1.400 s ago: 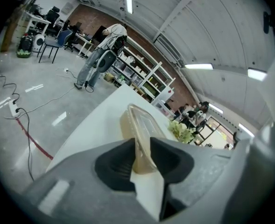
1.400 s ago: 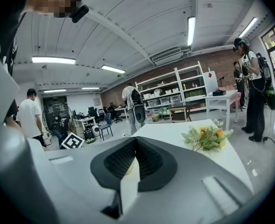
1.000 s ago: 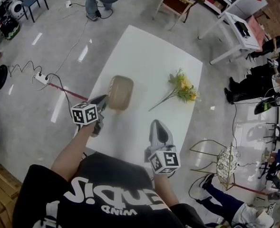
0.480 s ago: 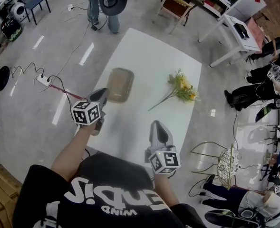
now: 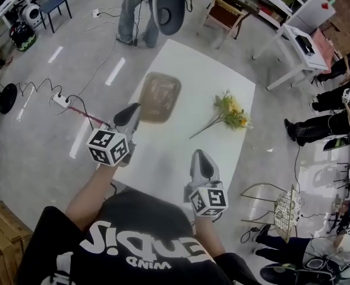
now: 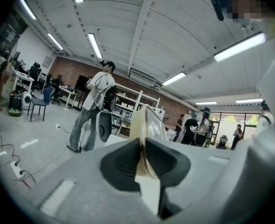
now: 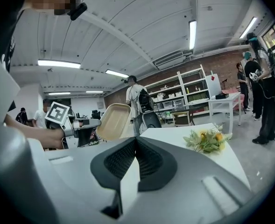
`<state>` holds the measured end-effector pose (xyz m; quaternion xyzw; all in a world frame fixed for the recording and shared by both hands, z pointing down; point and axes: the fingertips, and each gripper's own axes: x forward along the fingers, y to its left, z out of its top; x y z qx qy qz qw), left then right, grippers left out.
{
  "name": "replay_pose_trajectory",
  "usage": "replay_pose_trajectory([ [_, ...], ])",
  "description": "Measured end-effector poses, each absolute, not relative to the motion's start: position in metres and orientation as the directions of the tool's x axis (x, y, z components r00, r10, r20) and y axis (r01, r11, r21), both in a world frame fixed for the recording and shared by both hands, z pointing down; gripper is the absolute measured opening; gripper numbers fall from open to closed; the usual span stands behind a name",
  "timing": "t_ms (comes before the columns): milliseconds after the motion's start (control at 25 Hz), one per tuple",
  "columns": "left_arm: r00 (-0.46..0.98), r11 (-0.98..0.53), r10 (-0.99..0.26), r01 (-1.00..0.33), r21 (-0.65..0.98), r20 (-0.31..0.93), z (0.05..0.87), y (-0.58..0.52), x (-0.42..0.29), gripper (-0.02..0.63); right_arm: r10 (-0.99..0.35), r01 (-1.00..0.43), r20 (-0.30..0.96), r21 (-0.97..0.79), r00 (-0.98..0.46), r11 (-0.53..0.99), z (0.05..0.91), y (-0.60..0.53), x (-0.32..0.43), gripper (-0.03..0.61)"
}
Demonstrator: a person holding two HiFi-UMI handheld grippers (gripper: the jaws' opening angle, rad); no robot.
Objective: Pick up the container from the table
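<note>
The left gripper (image 6: 142, 144) has its jaws nearly together, pinched on the thin rim of the tan container (image 5: 160, 97). In the left gripper view that rim runs edge-on between the two dark pads, and the container rises beyond them, tipped on its side. In the head view the container sits just past the gripper's tips, over the far left part of the white tabletop (image 5: 175, 153). The right gripper view shows it held in the air, clear of the tabletop, with its hollow side facing right. The right gripper (image 5: 199, 157) hovers over the near edge, well apart from the container, its jaws closed together with nothing between them. A spray of yellow flowers (image 5: 231, 113) lies on the tabletop to the right of the container.
</note>
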<state>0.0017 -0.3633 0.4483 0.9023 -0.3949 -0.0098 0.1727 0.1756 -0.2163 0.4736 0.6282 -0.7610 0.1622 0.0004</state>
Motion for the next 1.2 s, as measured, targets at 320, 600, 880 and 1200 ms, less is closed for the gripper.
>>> replay_pose_trajectory([
  [320,0.627,-0.591,-0.777,-0.757,0.279,0.056,0.403,-0.308,-0.024,0.037,-0.939,-0.935,0.174,-0.252,-0.296,0.248,0.463,-0.201,0.164,-0.003],
  [600,0.557,-0.529,-0.83,-0.803,0.275,0.029,0.384,-0.248,-0.053,0.037,-0.909,-0.906,0.165,-0.259,-0.383,0.335,0.464,-0.184,0.145,-0.003],
  [880,0.534,-0.504,-0.845,-0.817,0.281,0.037,0.382,-0.195,-0.091,0.037,-0.91,-0.903,0.138,-0.253,-0.39,0.348,0.449,-0.16,0.12,-0.003],
  [1200,0.541,-0.502,-0.839,-0.814,0.293,0.064,0.403,-0.155,-0.149,0.037,-0.932,-0.919,0.119,-0.25,-0.342,0.305,0.443,-0.117,0.071,-0.003],
])
